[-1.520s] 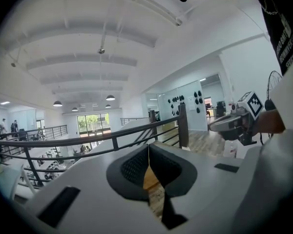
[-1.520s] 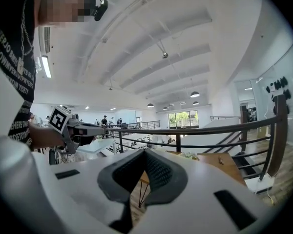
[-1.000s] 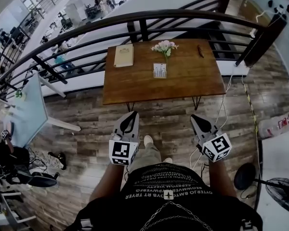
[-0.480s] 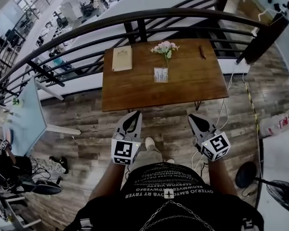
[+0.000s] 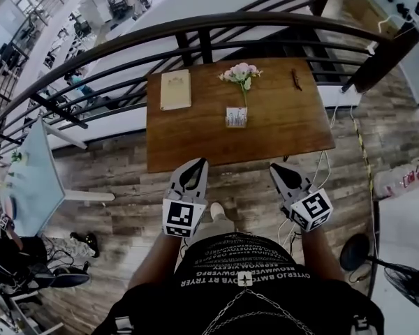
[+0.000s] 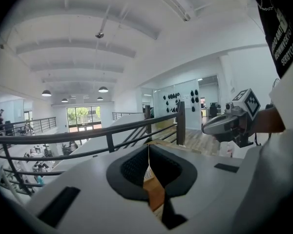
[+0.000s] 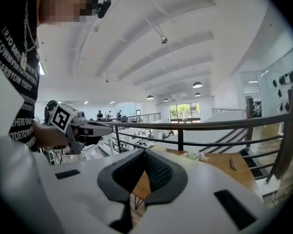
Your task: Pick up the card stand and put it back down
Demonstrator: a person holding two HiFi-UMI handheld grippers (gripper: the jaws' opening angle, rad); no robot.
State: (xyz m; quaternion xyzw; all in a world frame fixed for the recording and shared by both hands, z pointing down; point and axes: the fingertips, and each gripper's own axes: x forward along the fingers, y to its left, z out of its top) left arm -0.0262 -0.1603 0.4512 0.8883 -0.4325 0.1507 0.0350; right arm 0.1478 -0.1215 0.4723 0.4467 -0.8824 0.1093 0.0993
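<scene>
The card stand [image 5: 236, 117], a small clear holder with a printed card, stands upright near the middle of the wooden table [image 5: 195, 135], just below a small bunch of pink flowers [image 5: 241, 72]. My left gripper [image 5: 197, 163] and right gripper [image 5: 275, 167] hang side by side over the floor, short of the table's near edge, both pointing at it. Both are shut and hold nothing. In the left gripper view the jaws [image 6: 148, 148] meet in a thin seam. The right gripper view shows its jaws [image 7: 145, 152] pressed together, with the table [image 7: 224, 168] beyond.
A tan notebook [image 5: 175, 89] lies at the table's back left and a small dark object [image 5: 296, 79] at the back right. A black railing [image 5: 216, 26] runs behind the table. A glass-topped table [image 5: 31, 180] stands at left, a fan [image 5: 405, 274] at right.
Both grippers have moved forward toward the table together with the person. The table's near edge now lies closer to the fingertips. Both jaws stayed shut.
</scene>
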